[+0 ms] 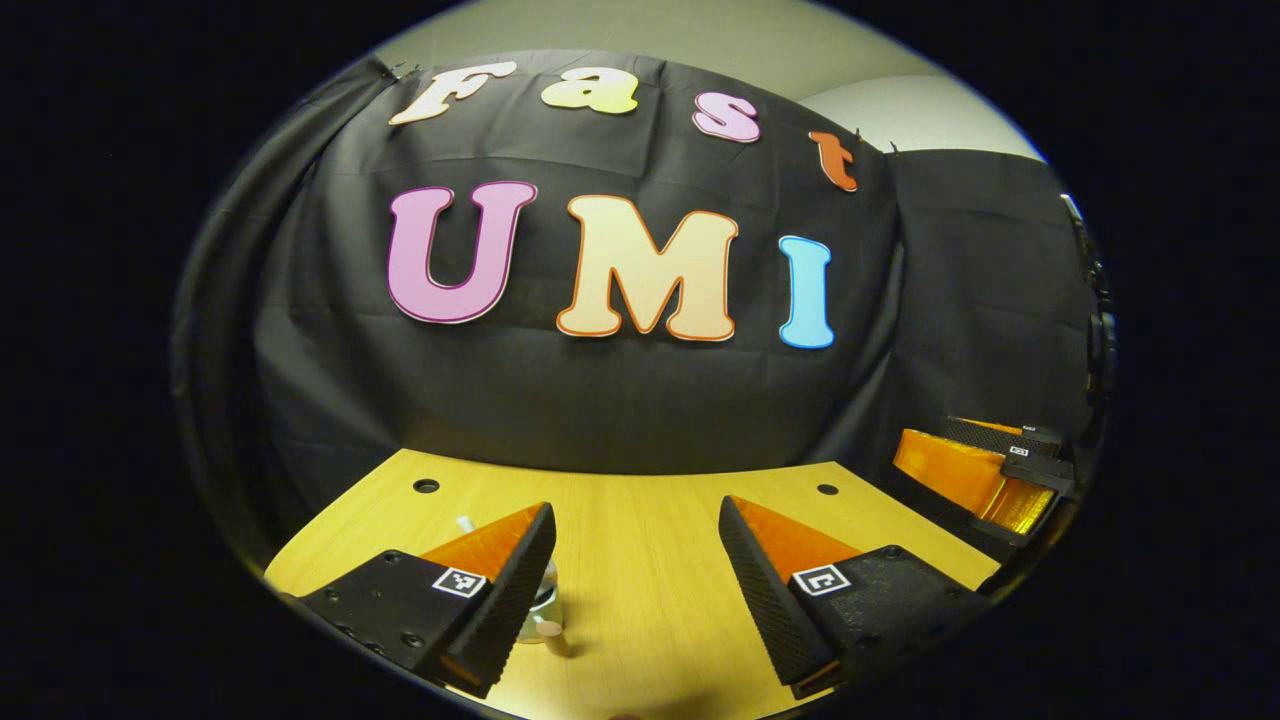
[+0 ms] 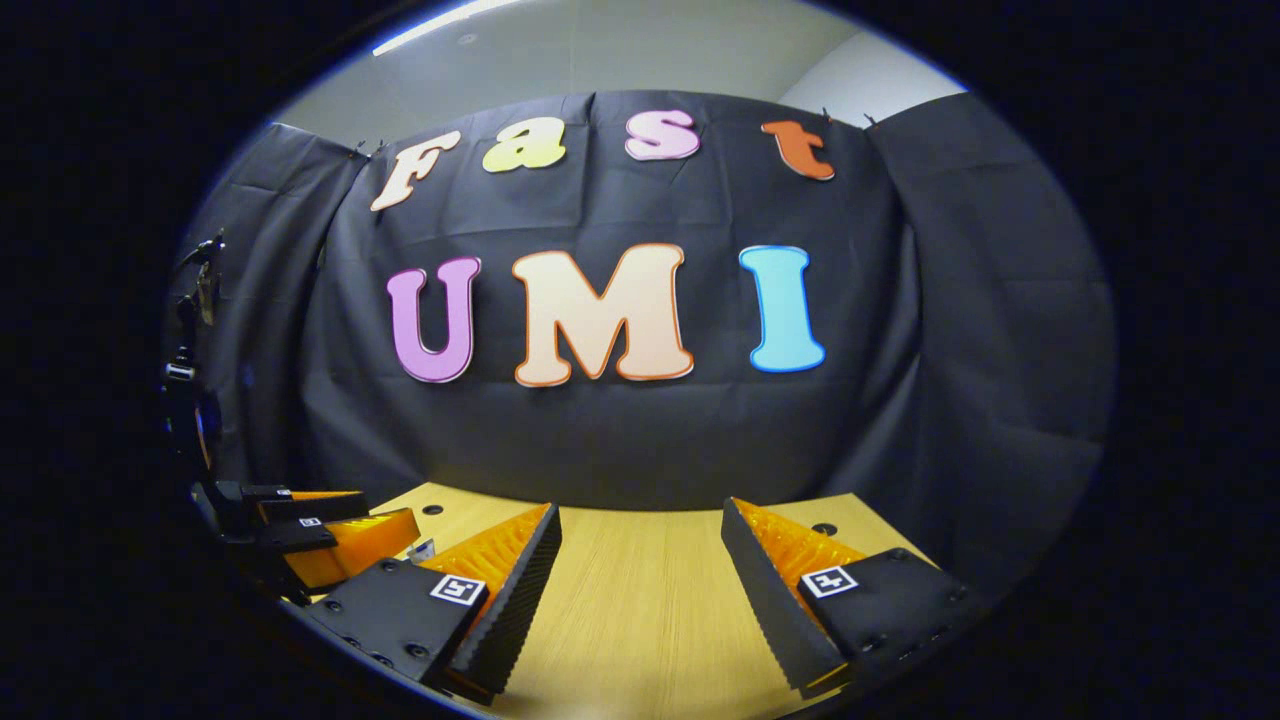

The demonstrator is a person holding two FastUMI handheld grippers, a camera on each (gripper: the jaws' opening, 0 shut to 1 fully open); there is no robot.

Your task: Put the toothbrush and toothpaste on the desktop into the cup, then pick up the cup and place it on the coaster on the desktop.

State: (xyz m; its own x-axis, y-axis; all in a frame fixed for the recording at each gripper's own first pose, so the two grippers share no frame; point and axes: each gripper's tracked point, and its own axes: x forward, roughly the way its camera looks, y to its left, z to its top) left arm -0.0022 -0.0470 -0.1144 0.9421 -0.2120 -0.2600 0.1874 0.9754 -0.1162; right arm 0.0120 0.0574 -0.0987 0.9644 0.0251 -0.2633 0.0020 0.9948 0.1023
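Both grippers empty, jaws apart: left gripper [image 1: 637, 590], right gripper [image 2: 640, 600]. Cup [image 1: 541, 610] half hidden at 7 o'clock behind left finger; risk: blind approach knocks it over

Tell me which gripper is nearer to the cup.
Left. The cup sits partly hidden just behind the left gripper's own left finger; the right gripper hangs off to the side, farther away.

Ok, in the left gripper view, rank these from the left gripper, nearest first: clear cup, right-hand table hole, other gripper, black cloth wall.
1. Clear cup, beside the left finger.
2. Right-hand table hole, far desk edge.
3. Other gripper, far right; too close to call with the hole.
4. Black cloth wall, behind the desk.
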